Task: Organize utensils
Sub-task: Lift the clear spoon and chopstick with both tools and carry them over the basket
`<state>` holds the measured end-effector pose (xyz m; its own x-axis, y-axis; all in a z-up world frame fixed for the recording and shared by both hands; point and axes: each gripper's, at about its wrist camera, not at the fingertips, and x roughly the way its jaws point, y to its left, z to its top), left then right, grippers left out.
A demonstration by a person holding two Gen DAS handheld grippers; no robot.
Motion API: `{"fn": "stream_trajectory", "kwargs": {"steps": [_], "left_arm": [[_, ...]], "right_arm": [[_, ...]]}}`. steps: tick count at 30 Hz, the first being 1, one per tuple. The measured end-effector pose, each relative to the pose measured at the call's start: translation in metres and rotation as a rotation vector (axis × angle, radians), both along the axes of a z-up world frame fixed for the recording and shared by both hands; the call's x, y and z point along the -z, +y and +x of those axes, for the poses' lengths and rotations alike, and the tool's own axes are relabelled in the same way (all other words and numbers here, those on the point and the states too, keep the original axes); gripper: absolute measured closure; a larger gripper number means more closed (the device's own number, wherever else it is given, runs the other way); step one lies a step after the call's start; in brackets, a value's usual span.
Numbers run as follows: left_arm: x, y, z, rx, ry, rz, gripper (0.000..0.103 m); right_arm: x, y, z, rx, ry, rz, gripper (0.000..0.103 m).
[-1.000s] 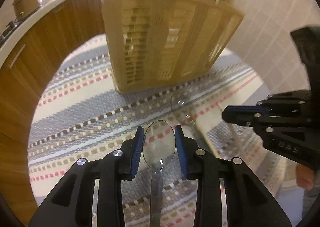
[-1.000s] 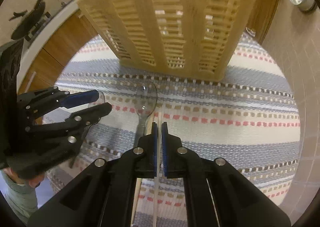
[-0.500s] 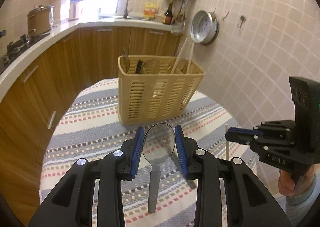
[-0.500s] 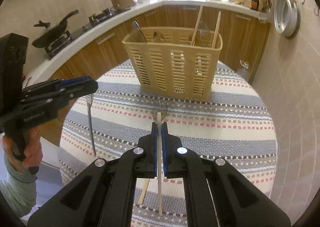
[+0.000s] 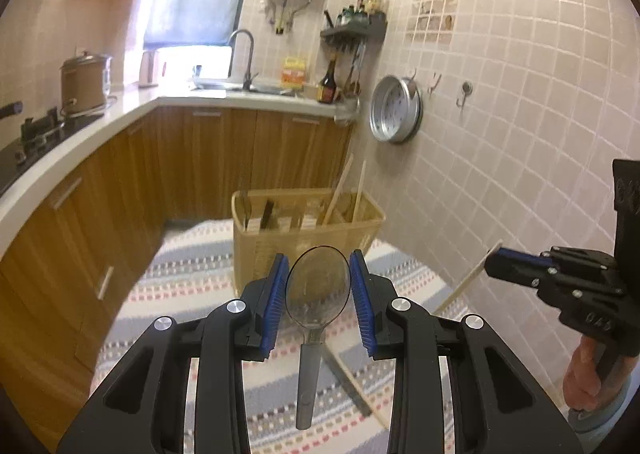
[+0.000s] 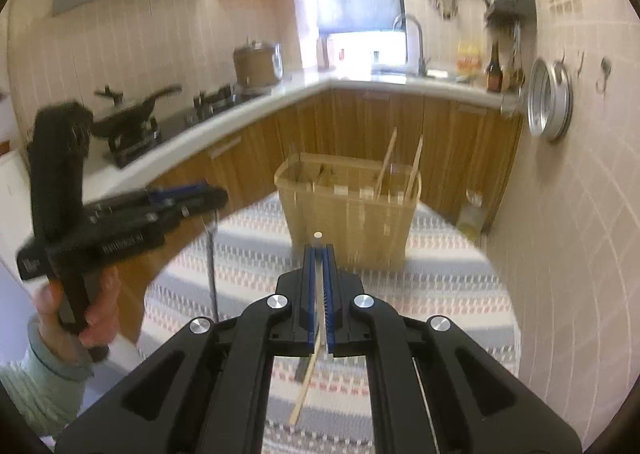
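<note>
Above the striped tabletop (image 5: 192, 286), the left gripper (image 5: 318, 292) has its jaws clamped on the bowl of a clear spoon (image 5: 316, 294), handle hanging down, while the right gripper (image 6: 319, 286) has its jaws pinched on a wooden chopstick (image 6: 305, 386), both short of the slatted utensil basket (image 6: 348, 214) holding two upright chopsticks.

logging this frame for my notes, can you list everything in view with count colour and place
spoon: 1, clear plastic, bowl between left gripper fingers
chopstick: 1, pale wood, pinched in right gripper
basket: 1, beige, far end of table, two chopsticks standing inside
tablecloth: 1, striped grey-white
strainer: 1, metal, hanging on tiled wall
pot: 1, brown, on counter
left gripper: black, blue pads
right gripper: black, blue pads
</note>
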<state>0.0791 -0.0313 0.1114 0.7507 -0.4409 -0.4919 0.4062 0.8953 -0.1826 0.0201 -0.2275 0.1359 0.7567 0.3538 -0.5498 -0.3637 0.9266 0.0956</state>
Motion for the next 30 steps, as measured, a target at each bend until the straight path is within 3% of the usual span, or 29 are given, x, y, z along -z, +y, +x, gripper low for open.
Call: {"fn": "stream_trajectory", "kwargs": {"steps": [12, 19, 30], "left_arm": [[-0.078, -0.016, 0.051, 0.008, -0.217, -0.066, 0.073], [-0.085, -0.014, 0.079, -0.015, -0.303, -0.12, 0.073], [-0.054, -0.009, 0.118, -0.06, -0.322, -0.133, 0.073]], "right_arm": [[-0.082, 0.015, 0.053, 0.039, -0.184, -0.002, 0.1], [-0.089, 0.019, 0.084, 0.07, -0.226, -0.002, 0.1], [-0.078, 0.019, 0.138, 0.079, -0.208, 0.049, 0.1]]}}
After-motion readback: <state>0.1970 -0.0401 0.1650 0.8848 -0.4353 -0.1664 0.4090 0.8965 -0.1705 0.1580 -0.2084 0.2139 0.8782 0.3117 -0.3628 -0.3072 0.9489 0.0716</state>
